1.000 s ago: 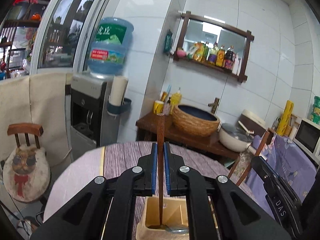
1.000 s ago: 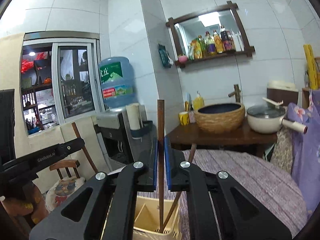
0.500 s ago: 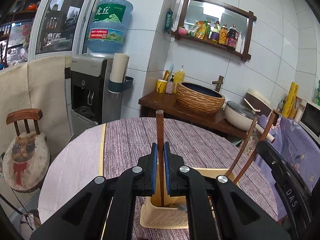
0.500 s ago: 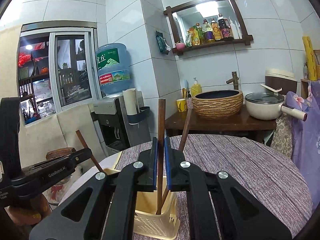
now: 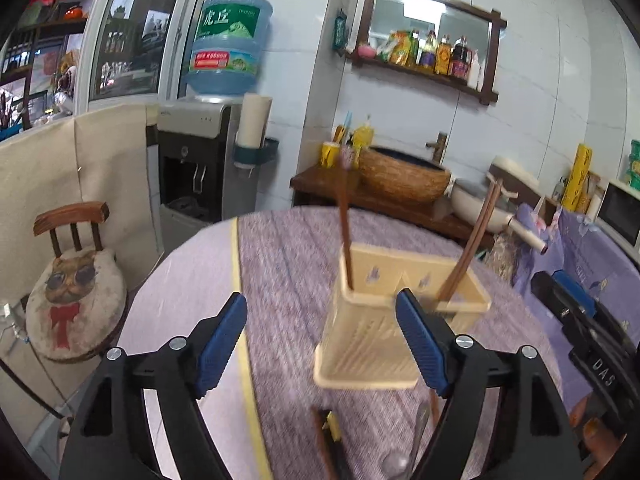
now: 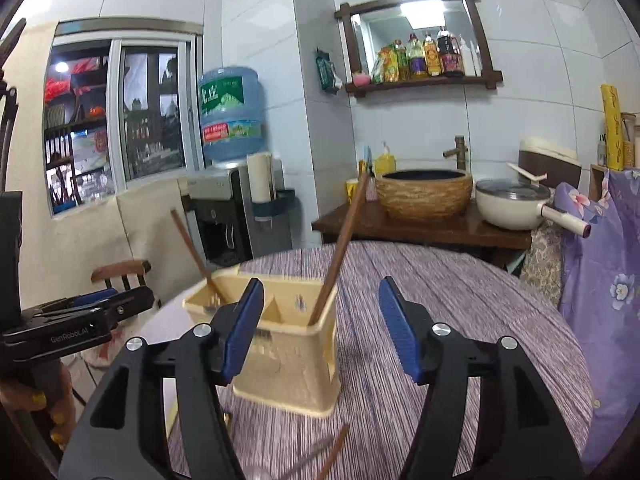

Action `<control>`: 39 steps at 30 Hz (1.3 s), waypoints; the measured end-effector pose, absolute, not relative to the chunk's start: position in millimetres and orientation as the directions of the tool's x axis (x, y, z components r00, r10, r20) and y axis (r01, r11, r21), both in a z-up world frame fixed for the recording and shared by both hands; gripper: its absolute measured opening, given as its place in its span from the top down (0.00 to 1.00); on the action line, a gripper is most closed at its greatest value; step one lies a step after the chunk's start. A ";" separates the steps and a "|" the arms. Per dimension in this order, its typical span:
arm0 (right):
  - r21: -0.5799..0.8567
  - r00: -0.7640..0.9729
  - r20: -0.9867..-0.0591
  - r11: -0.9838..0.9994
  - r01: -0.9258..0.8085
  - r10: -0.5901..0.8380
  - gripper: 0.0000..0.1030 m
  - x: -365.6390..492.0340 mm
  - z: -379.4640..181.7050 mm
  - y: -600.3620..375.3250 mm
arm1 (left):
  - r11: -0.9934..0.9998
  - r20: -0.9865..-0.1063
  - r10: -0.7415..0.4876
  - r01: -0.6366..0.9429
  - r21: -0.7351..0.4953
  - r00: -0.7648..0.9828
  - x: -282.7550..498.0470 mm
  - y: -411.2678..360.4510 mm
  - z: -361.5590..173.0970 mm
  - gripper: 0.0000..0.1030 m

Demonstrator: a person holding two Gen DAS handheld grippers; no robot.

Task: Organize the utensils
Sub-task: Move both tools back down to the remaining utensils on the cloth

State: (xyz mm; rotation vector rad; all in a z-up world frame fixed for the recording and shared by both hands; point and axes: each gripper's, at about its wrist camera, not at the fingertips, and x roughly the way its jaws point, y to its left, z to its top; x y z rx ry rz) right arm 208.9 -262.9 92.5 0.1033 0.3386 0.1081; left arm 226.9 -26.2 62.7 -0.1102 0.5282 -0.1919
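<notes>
Black claw (image 5: 321, 322) arms, ribbed blue pads (image 5: 222, 338), silver screws, yellow-painted fingernails.

Beyond my round table (image 6: 460, 304), I see a woven basin (image 6: 424, 194) and a white pot (image 6: 512, 204) on the wooden counter (image 6: 420, 232). A water dispenser (image 5: 200, 160) stands left of it, a cat-cushioned chair (image 5: 76, 296) nearer.

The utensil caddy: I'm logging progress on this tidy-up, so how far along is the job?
Done: two wooden-handled utensils stand in the cream caddy, one in the right compartment, one in the left. In hand: nothing; the left gripper and right gripper are both open and empty. Left: at least one wooden-handled piece and a metal spoon lie on the table in front of the caddy.
</notes>
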 end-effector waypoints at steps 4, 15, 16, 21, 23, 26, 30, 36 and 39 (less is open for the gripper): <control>0.114 0.886 -0.448 0.991 -0.073 0.117 0.41 200.9 64.4 -264.8 | 0.982 -0.585 -0.190 0.139 -0.131 0.788 214.8 -17.3 28.6 0.31; 0.210 0.692 -0.706 0.978 -0.005 0.155 0.48 194.8 -28.0 -262.8 | 0.976 -0.754 -0.218 0.137 -0.170 0.619 193.3 -14.9 -45.2 0.59; 0.213 0.679 -0.717 0.977 -0.003 0.158 0.50 194.9 -31.7 -261.1 | 0.975 -0.758 -0.222 0.141 -0.172 0.614 192.1 -16.2 -47.4 0.60; 0.205 0.643 -0.750 0.979 0.005 0.154 0.58 194.9 -42.7 -251.9 | 0.972 -0.775 -0.234 0.156 -0.176 0.587 189.2 -24.6 -57.5 0.63; 0.209 0.636 -0.756 0.978 0.008 0.156 0.59 195.2 -44.7 -249.8 | 0.970 -0.779 -0.242 0.160 -0.183 0.578 188.2 -26.9 -60.9 0.63; 0.203 0.635 -0.758 0.979 0.010 0.151 0.59 195.3 -45.3 -248.8 | 0.968 -0.781 -0.249 0.174 -0.182 0.573 187.1 -32.5 -62.5 0.64; 0.210 0.633 -0.758 0.978 0.011 0.156 0.59 194.3 -46.3 -250.0 | 0.968 -0.787 -0.247 0.187 -0.169 0.566 187.5 -39.1 -65.8 0.64; 0.202 0.633 -0.759 0.979 0.010 0.150 0.59 193.8 -46.0 -249.7 | 0.978 -0.792 -0.192 0.181 -0.105 0.579 186.0 -42.6 -67.7 0.68; 0.186 0.633 -0.762 0.982 0.015 0.134 0.59 194.4 -46.3 -249.5 | 0.988 -0.796 -0.130 0.149 -0.051 0.590 186.7 -38.5 -68.4 0.70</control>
